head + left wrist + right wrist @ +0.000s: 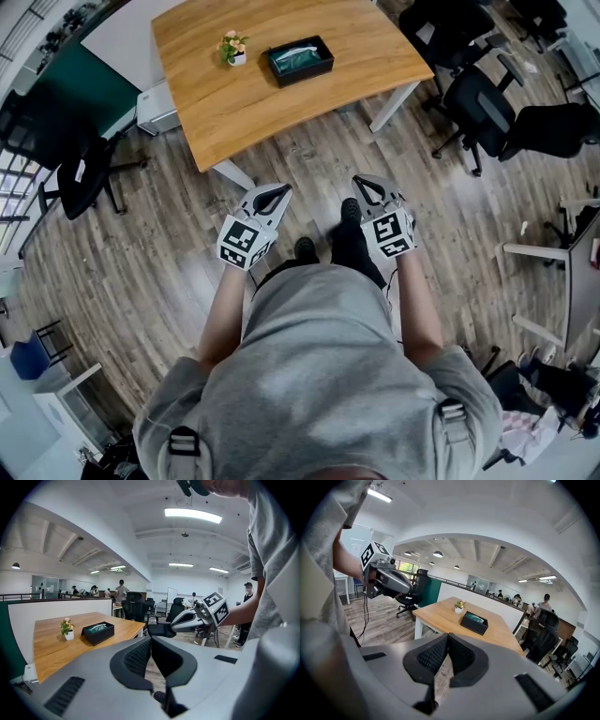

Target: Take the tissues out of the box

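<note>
A black tissue box with pale green tissue showing in its top stands on the wooden table, next to a small flower pot. I hold both grippers in front of my body over the floor, well short of the table. My left gripper is shut with nothing in it, and so is my right gripper. In the left gripper view the closed jaws point toward the box, with the right gripper alongside. The right gripper view shows its closed jaws below the box.
Black office chairs stand right of the table and another chair stands to its left by a green partition. White table legs reach the wood floor. Several people stand far back in the room.
</note>
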### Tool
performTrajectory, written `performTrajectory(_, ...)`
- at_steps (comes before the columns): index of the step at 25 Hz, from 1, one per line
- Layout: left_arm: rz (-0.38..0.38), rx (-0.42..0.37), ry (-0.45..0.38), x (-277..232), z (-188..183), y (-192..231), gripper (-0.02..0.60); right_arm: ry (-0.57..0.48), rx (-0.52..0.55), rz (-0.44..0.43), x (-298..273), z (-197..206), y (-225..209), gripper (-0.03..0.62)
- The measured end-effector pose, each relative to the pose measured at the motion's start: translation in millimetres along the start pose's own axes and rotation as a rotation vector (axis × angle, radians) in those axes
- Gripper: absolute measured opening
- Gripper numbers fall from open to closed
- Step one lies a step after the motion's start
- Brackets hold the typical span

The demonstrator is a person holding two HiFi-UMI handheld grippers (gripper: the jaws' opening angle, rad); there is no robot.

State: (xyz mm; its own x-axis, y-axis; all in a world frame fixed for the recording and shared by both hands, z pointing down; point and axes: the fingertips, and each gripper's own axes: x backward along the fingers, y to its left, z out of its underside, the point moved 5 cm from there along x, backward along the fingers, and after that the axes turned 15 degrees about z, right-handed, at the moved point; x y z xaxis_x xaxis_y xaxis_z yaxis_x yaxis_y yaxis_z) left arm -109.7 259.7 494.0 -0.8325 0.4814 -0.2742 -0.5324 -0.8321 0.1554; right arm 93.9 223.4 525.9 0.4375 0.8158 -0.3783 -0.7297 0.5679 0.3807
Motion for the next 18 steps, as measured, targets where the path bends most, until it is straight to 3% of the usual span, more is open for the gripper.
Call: performTrajectory(18,0.018,-0.011,-0.006,-0.8,-2.5,2.8,0.037,-0.060,-0.031,-0.023,-2.3,-12.6,4.2,0.038)
